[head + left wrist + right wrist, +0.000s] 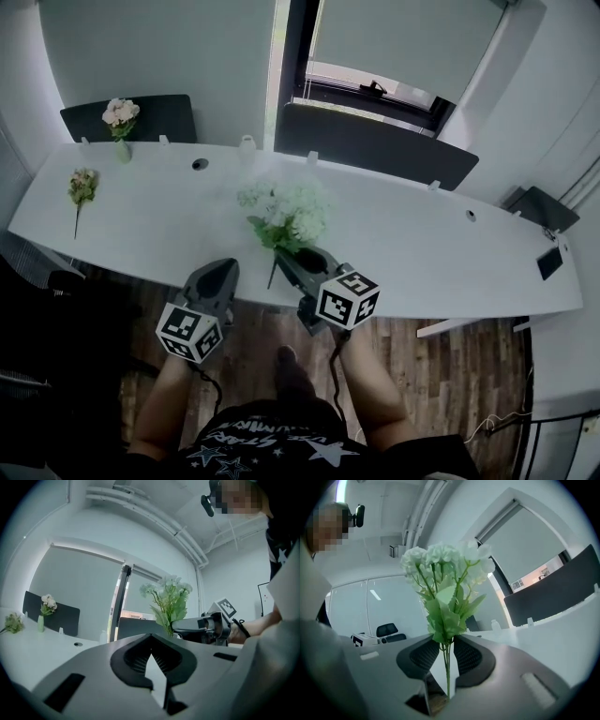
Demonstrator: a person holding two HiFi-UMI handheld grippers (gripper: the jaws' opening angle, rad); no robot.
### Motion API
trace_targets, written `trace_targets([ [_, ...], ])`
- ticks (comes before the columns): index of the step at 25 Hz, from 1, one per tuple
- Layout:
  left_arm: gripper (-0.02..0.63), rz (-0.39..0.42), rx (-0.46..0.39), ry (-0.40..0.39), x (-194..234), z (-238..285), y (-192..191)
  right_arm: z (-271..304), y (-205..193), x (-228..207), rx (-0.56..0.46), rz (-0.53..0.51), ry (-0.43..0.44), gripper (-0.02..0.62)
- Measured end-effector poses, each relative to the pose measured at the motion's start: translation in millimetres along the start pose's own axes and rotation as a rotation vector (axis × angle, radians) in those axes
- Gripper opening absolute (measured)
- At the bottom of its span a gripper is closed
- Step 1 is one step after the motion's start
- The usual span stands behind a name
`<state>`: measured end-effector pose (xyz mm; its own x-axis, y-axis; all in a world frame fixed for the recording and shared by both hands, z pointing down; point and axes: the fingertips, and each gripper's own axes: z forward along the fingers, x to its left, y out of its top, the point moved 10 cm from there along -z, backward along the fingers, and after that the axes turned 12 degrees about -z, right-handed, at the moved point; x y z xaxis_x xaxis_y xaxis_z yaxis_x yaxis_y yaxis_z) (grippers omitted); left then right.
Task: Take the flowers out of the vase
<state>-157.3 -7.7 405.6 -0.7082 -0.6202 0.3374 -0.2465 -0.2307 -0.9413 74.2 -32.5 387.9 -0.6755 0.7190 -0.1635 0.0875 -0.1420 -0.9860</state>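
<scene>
White table (422, 253) spans the office below a blinded window. I have my right gripper (446, 654) clenched on the green stems of the white flower bunch (286, 216), upright over the table's near edge. Just left of it, my left gripper (151, 662) is pinched together, empty. Far left, a small vase (123, 150) holds pink flowers (120, 112), and another sprig (82, 185) lies near it
</scene>
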Motion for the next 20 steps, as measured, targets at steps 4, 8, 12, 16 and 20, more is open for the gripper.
trace_targets([
  [4, 0.009, 0.006, -0.001, -0.025, -14, -37, -6, -22, -7, 41, -0.005, -0.009, -0.022, 0.094],
  [8, 0.009, 0.007, 0.009, -0.046, -33, -70, -14, -46, -17, 79, -0.005, 0.0, -0.039, 0.094],
  [12, 0.009, 0.006, 0.021, -0.061, -50, -99, -24, -69, -30, 111, 0.005, 0.018, -0.051, 0.094],
  [16, 0.009, 0.01, 0.014, -0.068, -69, -122, -34, -98, -39, 135, 0.011, 0.004, -0.059, 0.094],
  [20, 0.009, 0.011, 0.015, -0.073, -68, -126, -31, -103, -37, 141, 0.011, 0.0, -0.078, 0.092],
])
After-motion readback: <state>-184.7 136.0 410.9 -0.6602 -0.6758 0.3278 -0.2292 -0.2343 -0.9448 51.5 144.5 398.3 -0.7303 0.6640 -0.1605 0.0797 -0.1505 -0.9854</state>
